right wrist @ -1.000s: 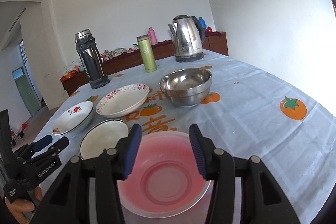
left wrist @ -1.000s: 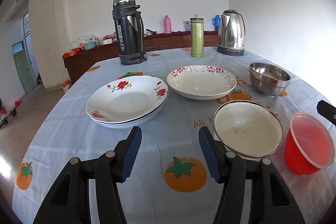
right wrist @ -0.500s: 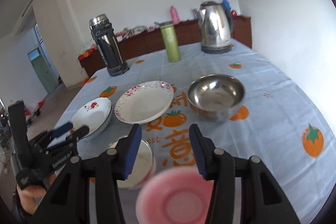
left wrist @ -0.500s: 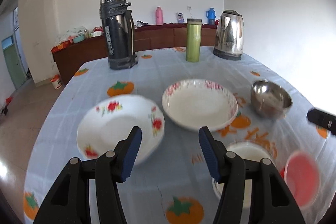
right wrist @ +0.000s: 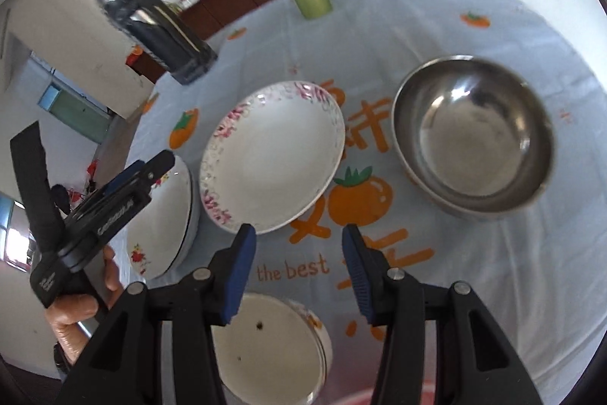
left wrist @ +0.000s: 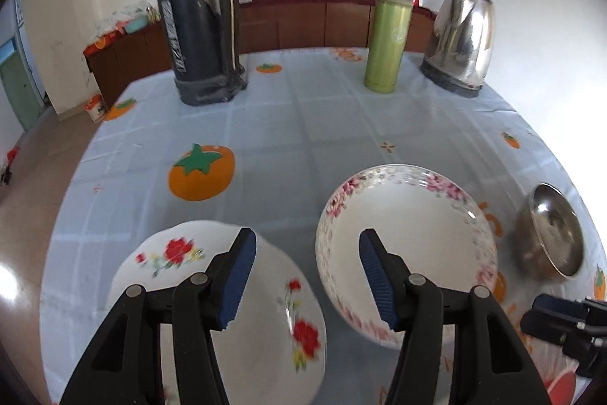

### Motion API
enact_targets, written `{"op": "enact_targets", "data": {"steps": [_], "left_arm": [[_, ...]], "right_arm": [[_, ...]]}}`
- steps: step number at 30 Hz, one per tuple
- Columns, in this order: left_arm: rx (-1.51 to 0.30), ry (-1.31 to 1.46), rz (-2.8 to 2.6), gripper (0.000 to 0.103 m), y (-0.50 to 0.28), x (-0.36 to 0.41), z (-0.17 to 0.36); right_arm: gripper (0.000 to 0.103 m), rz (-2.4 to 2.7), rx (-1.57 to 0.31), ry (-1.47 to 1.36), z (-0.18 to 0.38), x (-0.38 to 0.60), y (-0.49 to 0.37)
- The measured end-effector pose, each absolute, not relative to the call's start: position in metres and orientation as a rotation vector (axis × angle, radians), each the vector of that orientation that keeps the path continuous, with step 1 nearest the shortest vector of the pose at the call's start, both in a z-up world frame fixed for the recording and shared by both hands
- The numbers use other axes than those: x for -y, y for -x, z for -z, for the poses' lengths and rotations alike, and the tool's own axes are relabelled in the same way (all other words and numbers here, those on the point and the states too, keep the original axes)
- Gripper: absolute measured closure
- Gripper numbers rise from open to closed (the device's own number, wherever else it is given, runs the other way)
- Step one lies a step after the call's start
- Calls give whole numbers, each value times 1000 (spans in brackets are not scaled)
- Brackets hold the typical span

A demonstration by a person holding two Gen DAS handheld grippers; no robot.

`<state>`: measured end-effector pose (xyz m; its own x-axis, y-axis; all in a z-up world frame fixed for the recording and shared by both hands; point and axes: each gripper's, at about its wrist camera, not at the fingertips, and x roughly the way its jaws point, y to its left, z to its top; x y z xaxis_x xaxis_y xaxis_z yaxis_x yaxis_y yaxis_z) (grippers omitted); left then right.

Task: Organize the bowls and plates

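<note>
Two hand-held grippers hover over a round bench [left wrist: 311, 124] covered in a pale blue cloth with orange fruit prints. Both the left gripper [left wrist: 307, 276] and the right gripper [right wrist: 299, 272] have jaws partly open with nothing between them. All dishes sit upright, mouths facing up. A red-rose plate [left wrist: 178, 253] lies below the left jaws, just beside a pink-flowered plate [right wrist: 271, 154]. A steel bowl [right wrist: 474, 135] sits to the right, apart from it. A white bowl [right wrist: 273, 348] lies nearest, under the right jaws. Open cloth stretches behind the plates toward a dark thermos [left wrist: 197, 10], green flask [left wrist: 387, 40] and kettle [left wrist: 461, 40].
</note>
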<state>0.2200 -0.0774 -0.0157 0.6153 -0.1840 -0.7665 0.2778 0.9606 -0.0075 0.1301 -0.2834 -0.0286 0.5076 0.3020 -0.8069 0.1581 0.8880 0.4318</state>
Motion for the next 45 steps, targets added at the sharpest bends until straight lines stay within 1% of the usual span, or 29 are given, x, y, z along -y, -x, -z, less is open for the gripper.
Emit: {"op": "enact_targets", "data": {"steps": [4, 5, 9, 16, 17, 19, 20, 21, 23, 28, 31, 35, 42, 45], "left_arm": [[-909, -147, 279, 44, -238, 91, 30], [-913, -159, 284, 44, -242, 96, 33], [-921, -168, 285, 44, -254, 104, 40], [-921, -218, 254, 44, -268, 114, 51], [-921, -221, 263, 45, -268, 116, 52], [-924, -237, 284, 59, -268, 121, 56], [-936, -236, 302, 61, -269, 123, 58], [-951, -229, 316, 66, -270, 123, 61], [-970, -221, 315, 67, -272, 124, 65], [-1008, -141, 336, 67, -281, 117, 64], [-1020, -108, 334, 67, -283, 115, 65], [-1011, -130, 334, 67, -279, 117, 65], [-1013, -37, 367, 77, -271, 103, 62], [-970, -34, 385, 77, -263, 103, 52]], "right_arm": [[56, -79, -1100, -479, 43, 281, -151], [58, -79, -1104, -479, 44, 280, -155], [59, -74, -1107, -464, 50, 279, -170], [66, -64, -1156, -453, 65, 279, -186], [67, -67, -1161, -452, 67, 279, -188], [71, -74, -1173, -463, 72, 280, -192], [73, -77, -1179, -470, 74, 280, -194], [73, -81, -1186, -477, 75, 280, -195], [78, -88, -1194, -480, 78, 280, -198], [80, -92, -1194, -497, 78, 283, -201], [84, -85, -1184, -482, 79, 284, -202], [84, -76, -1169, -482, 79, 287, -202], [84, -47, -1126, -401, 76, 285, -202], [84, -62, -1104, -427, 71, 292, -197]]}}
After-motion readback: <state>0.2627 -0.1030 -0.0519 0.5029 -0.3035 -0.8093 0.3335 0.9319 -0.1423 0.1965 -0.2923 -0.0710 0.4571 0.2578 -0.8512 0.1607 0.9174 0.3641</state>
